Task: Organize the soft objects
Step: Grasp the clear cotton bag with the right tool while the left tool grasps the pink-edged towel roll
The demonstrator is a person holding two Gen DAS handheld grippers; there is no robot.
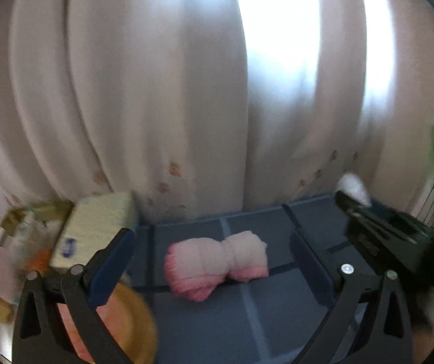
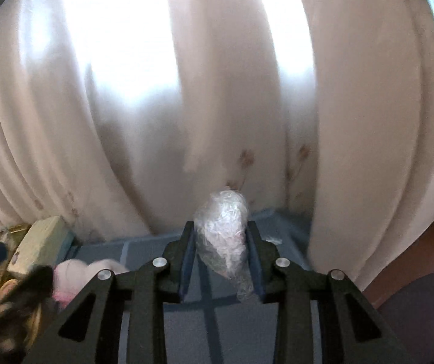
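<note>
Backdrop: pale curtain (image 1: 156,91) behind a blue-grey tabletop (image 1: 247,318).
Right gripper (image 2: 221,261): jaws narrow, clamped on a crinkled plastic bundle (image 2: 221,230).
Left gripper (image 1: 214,267): jaws wide, empty; pink rolled cloth (image 1: 217,267) lies beyond them.

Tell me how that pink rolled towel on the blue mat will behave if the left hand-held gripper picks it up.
The pink rolled towel looks plush and cinched at the middle, so it will probably squash under the pads rather than resist. Its fluffy ends may sag or unroll if lifted by one end. It seems light for its bulk, and lying flat on the blue mat, unlikely to roll.
</note>
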